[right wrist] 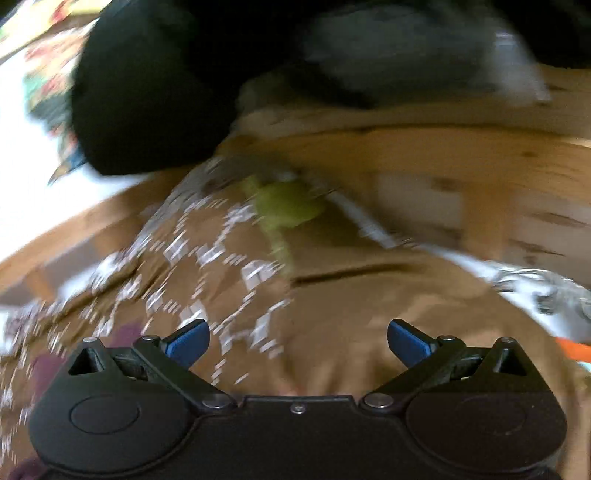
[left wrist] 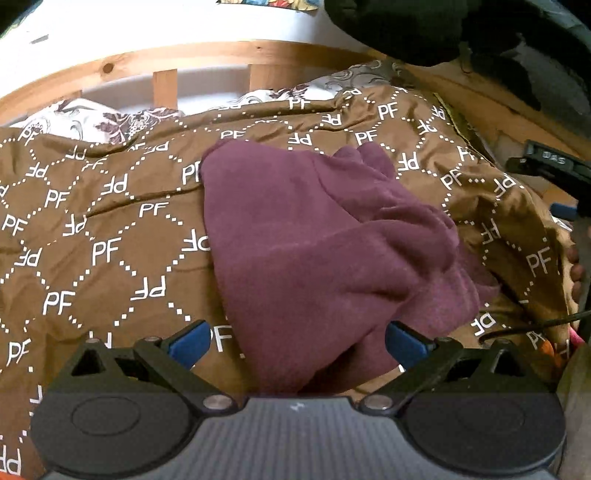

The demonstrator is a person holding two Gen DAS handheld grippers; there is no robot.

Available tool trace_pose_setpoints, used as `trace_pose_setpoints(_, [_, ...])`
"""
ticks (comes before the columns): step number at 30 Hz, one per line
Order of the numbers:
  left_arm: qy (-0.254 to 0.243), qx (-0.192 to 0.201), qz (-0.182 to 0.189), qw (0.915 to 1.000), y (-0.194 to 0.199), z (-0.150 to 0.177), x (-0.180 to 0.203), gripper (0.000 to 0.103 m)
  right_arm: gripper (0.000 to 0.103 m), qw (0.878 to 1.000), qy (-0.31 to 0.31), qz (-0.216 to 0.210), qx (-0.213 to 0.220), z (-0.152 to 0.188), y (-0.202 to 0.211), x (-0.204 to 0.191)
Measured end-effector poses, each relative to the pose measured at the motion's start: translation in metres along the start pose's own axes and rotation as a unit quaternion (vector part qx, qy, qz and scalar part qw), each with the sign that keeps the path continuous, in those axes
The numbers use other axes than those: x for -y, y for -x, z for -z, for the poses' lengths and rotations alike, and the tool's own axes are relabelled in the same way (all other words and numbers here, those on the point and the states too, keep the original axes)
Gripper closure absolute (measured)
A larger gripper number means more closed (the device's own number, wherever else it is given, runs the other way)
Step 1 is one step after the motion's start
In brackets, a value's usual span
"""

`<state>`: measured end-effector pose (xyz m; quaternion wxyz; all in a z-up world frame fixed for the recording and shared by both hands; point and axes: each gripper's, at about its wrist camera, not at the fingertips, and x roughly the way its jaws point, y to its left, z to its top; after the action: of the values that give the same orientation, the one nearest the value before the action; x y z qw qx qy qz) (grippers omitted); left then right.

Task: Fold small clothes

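A maroon garment (left wrist: 306, 236) lies crumpled on a brown bedspread (left wrist: 103, 221) printed with white "PF" letters. Its near end runs down between the blue fingers of my left gripper (left wrist: 297, 341), which is open, the jaws wide apart on either side of the cloth. The right wrist view is motion-blurred. My right gripper (right wrist: 298, 341) is open and empty above the brown bedspread (right wrist: 332, 332). A bit of the maroon garment (right wrist: 44, 365) shows at its lower left. The right gripper's black body (left wrist: 546, 166) shows at the right edge of the left wrist view.
A wooden bed frame (left wrist: 166, 59) runs along the back, with a floral white sheet (left wrist: 81, 118) below it. A large black shape (left wrist: 424, 26) hangs at top right. A yellow-green patch (right wrist: 284, 206) lies on the bedspread edge. A wooden board (right wrist: 443, 166) lies beyond.
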<state>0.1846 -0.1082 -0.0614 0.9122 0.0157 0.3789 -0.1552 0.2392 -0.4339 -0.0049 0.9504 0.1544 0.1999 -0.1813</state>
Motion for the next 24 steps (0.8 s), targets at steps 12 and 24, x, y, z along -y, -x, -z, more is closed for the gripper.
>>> trace_pose_setpoints(12, [0.024, -0.012, 0.005, 0.9996, -0.002, 0.001, -0.006, 0.001, 0.001, 0.958, 0.112, -0.264, -0.017, 0.016, 0.019, -0.049])
trace_pose_setpoints(24, [0.018, -0.013, 0.005, 0.9997, -0.003, 0.002, -0.004, 0.001, 0.001, 0.987, -0.046, -0.092, -0.12, 0.011, -0.024, 0.012])
